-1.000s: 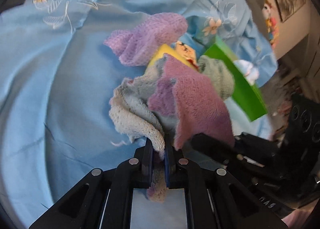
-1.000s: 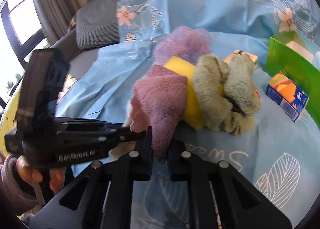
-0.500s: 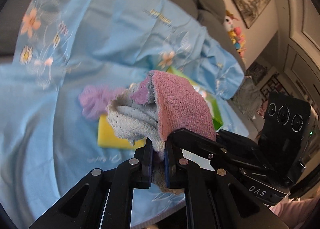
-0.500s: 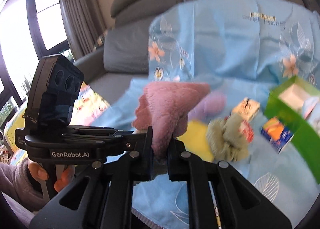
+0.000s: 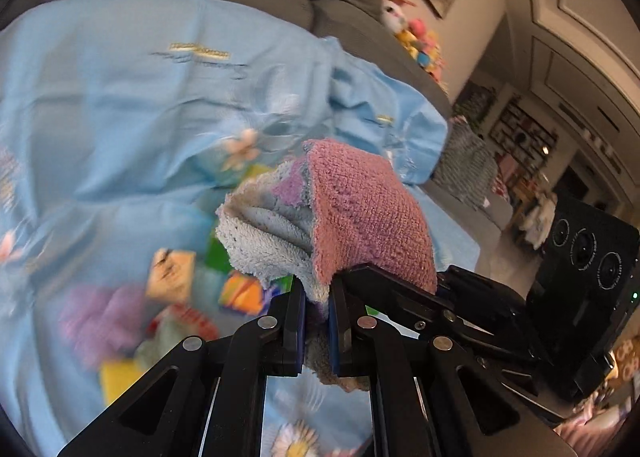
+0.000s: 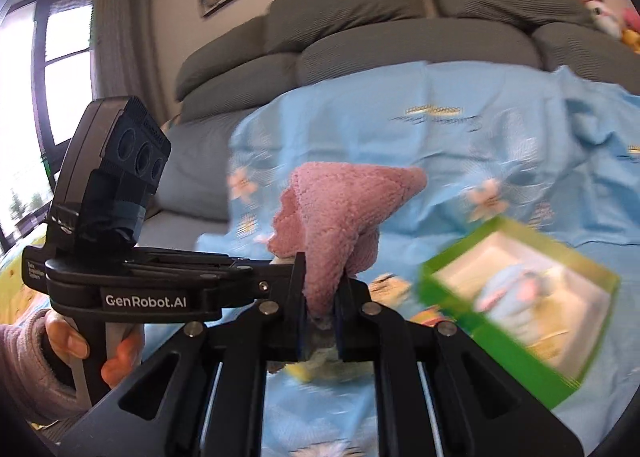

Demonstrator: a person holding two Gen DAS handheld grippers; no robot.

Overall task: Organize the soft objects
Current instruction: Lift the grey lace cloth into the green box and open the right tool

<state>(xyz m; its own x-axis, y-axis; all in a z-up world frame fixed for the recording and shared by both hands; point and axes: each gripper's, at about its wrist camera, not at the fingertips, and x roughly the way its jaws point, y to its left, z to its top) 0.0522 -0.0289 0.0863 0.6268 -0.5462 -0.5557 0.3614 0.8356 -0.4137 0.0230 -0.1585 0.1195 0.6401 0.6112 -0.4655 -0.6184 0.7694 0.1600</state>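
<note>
A fluffy towel, pink on one side and grey-blue on the other (image 5: 360,213), hangs in the air between both grippers. My left gripper (image 5: 317,321) is shut on its grey edge. My right gripper (image 6: 320,313) is shut on its pink corner (image 6: 336,217). Each gripper shows in the other's view, the right one (image 5: 480,321) and the left one (image 6: 160,285). A green box with a white lining (image 6: 516,309) lies on the blue sheet to the right, with a soft bluish item inside. A purple cloth (image 5: 100,313), a yellow sponge (image 5: 120,377) and a greenish cloth lie blurred below.
A blue flowered sheet (image 6: 480,137) covers a grey sofa (image 6: 360,33). Small printed cartons (image 5: 172,275) lie on the sheet near the box. Stuffed toys (image 5: 416,41) sit at the sofa's right end. A window is at the left.
Both grippers have lifted the towel up off the pile and the sheet; the views now look over the sofa, and the pile lies lower in view.
</note>
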